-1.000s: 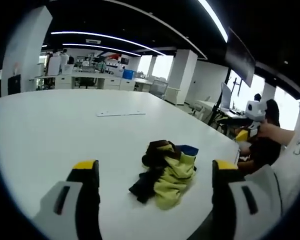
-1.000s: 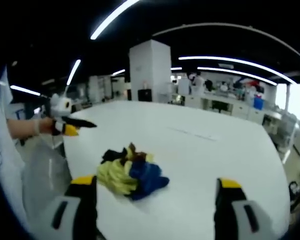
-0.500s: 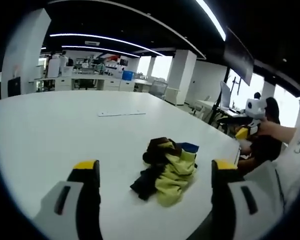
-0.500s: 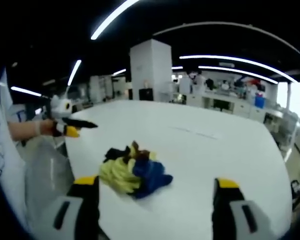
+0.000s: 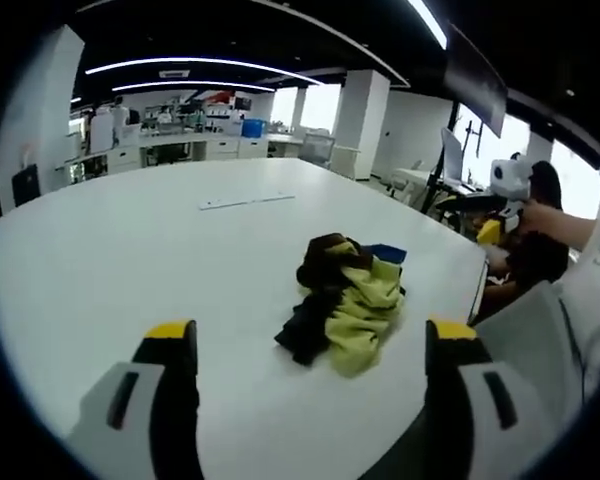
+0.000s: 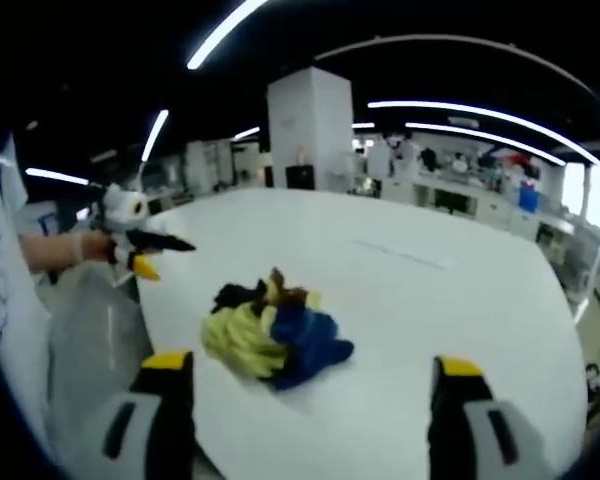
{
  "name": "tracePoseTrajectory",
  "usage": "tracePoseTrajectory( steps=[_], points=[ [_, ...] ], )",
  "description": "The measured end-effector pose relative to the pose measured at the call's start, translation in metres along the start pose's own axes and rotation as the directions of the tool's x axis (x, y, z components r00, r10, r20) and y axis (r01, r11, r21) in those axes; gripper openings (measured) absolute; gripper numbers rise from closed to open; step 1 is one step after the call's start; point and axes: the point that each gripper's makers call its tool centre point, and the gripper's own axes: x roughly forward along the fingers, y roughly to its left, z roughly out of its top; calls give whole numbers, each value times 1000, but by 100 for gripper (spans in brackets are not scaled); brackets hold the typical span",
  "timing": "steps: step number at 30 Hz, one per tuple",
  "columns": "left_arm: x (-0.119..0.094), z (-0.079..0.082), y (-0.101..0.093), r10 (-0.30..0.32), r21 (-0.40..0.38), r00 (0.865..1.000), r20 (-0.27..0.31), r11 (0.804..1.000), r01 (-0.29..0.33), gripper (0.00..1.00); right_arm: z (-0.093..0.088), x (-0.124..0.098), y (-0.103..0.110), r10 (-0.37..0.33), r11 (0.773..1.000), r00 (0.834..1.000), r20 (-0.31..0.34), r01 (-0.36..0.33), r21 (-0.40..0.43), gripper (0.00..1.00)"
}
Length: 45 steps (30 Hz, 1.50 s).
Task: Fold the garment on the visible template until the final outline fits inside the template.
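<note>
Left gripper view: white table [image 5: 100, 260], open-plan lab.

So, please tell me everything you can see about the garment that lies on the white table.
The garment is a soft cloth item crumpled into a loose heap, not spread out or folded. It shows pale yellow, dark blue, black and brown parts; what kind of clothing it is cannot be told. It lies on the white table, near the edge closest to the person. Only the table touches it: both grippers hover open short of it, the left gripper and the right gripper framing it from opposite sides.
</note>
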Motion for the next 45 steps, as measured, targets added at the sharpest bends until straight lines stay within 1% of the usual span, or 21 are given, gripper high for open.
tracePoseTrajectory(
  steps=[5,9,10,12,14,16,19,23,27,28,29,32,34,37,39,42,45],
  points=[
    [1,-1,2,-2,0,1000,-5,1000,2,92,-2,3,3,2,1000,1000,-11,-2,-5,99],
    [3,1,4,-2,-16,1000,12,1000,2,90,-4,5,4,-2,1000,1000,-18,2,-7,99],
    [6,1,7,0,-16,1000,11,1000,0,90,-4,6,4,0,1000,1000,-20,0,-4,99],
    [8,1,9,1,3,1000,0,1000,-1,90,-3,7,3,0,1000,1000,-22,-1,-8,99],
    [12,2,11,-4,3,1000,0,1000,4,87,-2,8,1,-1,1000,1000,-31,0,-26,97],
    [15,5,7,-18,6,1000,10,1000,18,85,-1,9,-1,-2,999,999,-35,1,-34,97],
    [20,8,2,-22,13,1000,17,1000,22,85,1,9,-2,-2,999,999,-39,0,-42,97],
    [26,7,1,-26,20,1000,9,999,26,82,-1,11,-6,-8,998,999,-50,5,-59,94],
    [34,6,-5,-61,7,998,10,998,61,84,-2,15,-4,3,999,999,-45,-6,-49,92],
    [38,1,-1,-62,1,998,-2,998,62,82,-3,17,-3,5,999,999,-45,-8,-51,91],
    [40,0,-1,-63,6,998,-7,998,63,80,-3,18,-3,6,999,999,-46,-8,-51,91],
    [46,0,0,-71,-4,997,-1,997,71,80,-5,23,-4,16,999,998,-58,-18,-40,91],
    [46,4,-2,-68,-2,998,2,998,68,78,-3,25,-2,19,999,998,-56,-22,-49,89],
    [51,9,1,-70,7,997,12,998,70,74,0,28,-3,26,998,998,-52,-28,-49,88],
    [57,10,0,-67,14,998,10,998,67,73,2,32,-5,21,998,999,-44,-23,-53,85],
    [65,13,-2,-65,50,998,5,997,64,70,5,37,-2,33,999,999,-41,-34,-40,80],
    [74,19,1,-68,48,997,24,997,66,66,7,43,0,36,998,998,-47,-39,-52,77]
  ],
)
